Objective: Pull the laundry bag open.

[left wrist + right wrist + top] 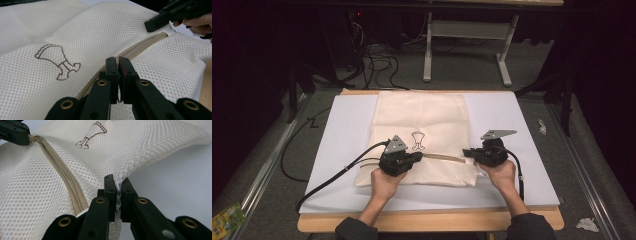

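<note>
The cream mesh laundry bag with a tan zipper (419, 135) lies mid-table on the white sheet (337, 150). At its eight o'clock, the left gripper (117, 62) is closed at the zipper's end, apparently on the pull. At four o'clock, the right gripper (117, 185) pinches a mesh fold. Judged risk: a pull could slip off the tab, or tear the pinched mesh.

Jaws closed over mesh bag (75, 32) zipper (140, 46)
</note>
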A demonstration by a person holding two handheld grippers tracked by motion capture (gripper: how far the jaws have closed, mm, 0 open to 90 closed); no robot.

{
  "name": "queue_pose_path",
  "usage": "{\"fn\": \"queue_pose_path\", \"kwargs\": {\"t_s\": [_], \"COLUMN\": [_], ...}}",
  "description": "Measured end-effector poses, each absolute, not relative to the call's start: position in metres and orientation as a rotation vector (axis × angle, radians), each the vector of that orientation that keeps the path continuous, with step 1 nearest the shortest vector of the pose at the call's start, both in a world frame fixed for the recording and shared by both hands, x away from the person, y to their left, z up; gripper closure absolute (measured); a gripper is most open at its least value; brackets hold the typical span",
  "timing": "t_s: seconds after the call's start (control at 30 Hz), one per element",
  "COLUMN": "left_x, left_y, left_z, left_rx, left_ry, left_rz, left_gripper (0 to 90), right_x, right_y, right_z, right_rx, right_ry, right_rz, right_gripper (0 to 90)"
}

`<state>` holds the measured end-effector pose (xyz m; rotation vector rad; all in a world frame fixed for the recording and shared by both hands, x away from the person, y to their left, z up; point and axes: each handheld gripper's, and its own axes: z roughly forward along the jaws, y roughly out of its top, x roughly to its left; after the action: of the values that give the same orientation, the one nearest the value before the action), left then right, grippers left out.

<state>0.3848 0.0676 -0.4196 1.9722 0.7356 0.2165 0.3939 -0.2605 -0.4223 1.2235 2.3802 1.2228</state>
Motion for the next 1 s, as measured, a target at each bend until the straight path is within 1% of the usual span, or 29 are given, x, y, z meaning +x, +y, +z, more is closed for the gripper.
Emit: {"fn": "queue_pose_path", "kwargs": {"t_s": [1.0], "left_x": [0.384], "left_y": [0.083], "left_z": [-0.418], "left_rx": [1.950], "left_ry": [0.759], "left_rz": [0.227], "left_gripper": [87.2], "right_x": [0.393], "right_y": [-0.262], "right_z": [-0.424], "right_rx": [1.224], "right_ry": [2.375], "right_rz": [1.219], "right_gripper": [88.0]}}
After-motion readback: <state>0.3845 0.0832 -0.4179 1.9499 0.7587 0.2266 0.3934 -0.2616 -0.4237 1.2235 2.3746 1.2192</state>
